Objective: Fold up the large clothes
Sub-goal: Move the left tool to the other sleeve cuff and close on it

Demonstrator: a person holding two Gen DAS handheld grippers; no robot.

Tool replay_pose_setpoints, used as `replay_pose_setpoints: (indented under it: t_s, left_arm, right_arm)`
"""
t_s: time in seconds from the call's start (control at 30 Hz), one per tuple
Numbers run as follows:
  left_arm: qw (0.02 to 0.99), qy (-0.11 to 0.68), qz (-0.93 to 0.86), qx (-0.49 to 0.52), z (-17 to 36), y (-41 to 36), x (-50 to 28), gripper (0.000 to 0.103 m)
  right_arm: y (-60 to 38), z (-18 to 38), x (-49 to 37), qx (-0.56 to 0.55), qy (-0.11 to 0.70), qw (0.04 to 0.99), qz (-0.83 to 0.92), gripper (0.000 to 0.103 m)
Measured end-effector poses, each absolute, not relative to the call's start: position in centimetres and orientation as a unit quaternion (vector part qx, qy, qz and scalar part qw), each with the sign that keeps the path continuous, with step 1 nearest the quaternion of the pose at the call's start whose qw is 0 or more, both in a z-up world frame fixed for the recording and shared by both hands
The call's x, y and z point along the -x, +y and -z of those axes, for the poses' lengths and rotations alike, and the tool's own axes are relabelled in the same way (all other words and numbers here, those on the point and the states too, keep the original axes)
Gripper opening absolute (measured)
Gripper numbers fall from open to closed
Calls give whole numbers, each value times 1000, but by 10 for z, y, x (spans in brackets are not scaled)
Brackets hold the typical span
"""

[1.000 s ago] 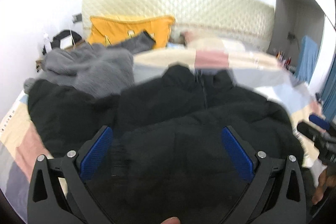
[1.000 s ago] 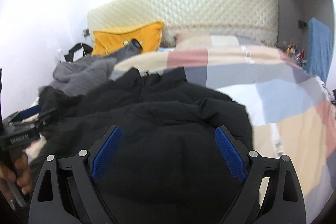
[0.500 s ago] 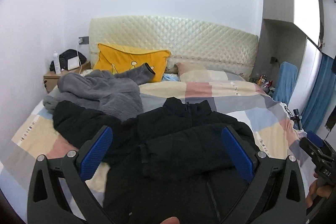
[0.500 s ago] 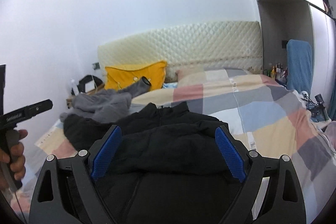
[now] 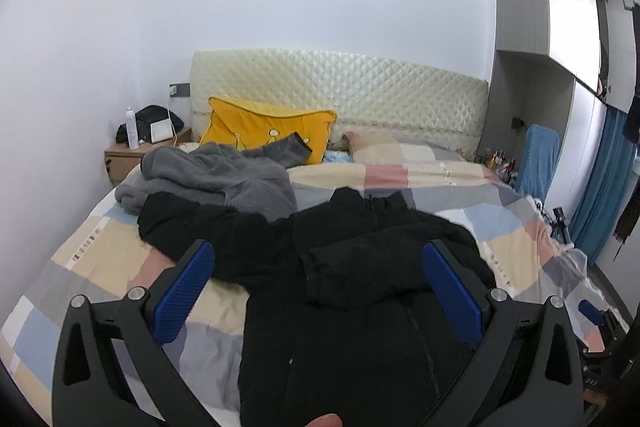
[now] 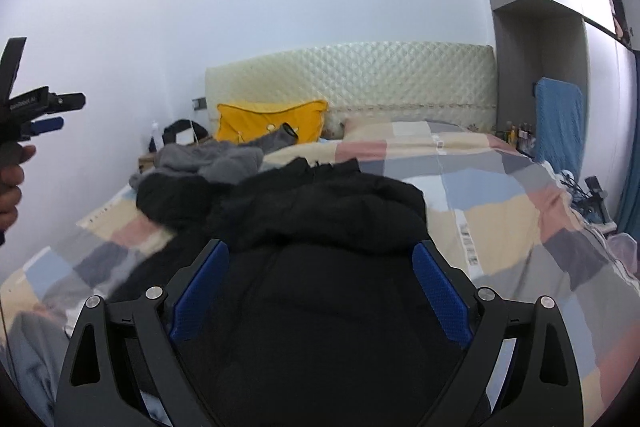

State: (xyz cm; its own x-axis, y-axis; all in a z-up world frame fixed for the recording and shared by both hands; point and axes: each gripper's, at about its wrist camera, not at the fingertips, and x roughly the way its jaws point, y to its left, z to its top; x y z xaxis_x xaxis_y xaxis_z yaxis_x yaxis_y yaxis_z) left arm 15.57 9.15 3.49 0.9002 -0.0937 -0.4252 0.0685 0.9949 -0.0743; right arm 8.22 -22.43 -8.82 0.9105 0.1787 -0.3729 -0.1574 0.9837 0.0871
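A large black jacket [image 5: 360, 291] lies front up on the checked bedspread [image 5: 104, 267], collar toward the headboard. Its right sleeve is folded across the chest and its left sleeve [image 5: 192, 227] stretches out to the left. My left gripper [image 5: 320, 287] hangs open above the jacket, nothing between its blue pads [image 5: 184, 291]. My right gripper [image 6: 320, 299] is open too, over the jacket [image 6: 320, 227] from the right side. The left gripper [image 6: 44, 115] also shows at the left edge of the right wrist view, held in a hand.
A grey fleece garment [image 5: 216, 179] is heaped beyond the left sleeve. A yellow pillow [image 5: 268, 131] leans on the quilted headboard [image 5: 340, 87]. A bedside table [image 5: 132, 159] with a bottle stands at the left. A blue towel [image 5: 536, 159] and a wardrobe stand to the right.
Both grippers have pulled back and up from the jacket, so more of the bed and wall shows. Both stayed open. The jacket has not moved.
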Motion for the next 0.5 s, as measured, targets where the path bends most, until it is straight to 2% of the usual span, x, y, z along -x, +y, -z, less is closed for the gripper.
replay_pose_setpoints:
  t_s: [0.27,0.5]
  left_arm:
    - [970,241,22,14,-27,119,-157,103]
    - [967,252,-5,35,-42,176,-183,103]
  right_arm:
    - [-222,97,-60,-37,189,978,-81,95]
    - [-219,101,-64,-33,193,977,-87,95]
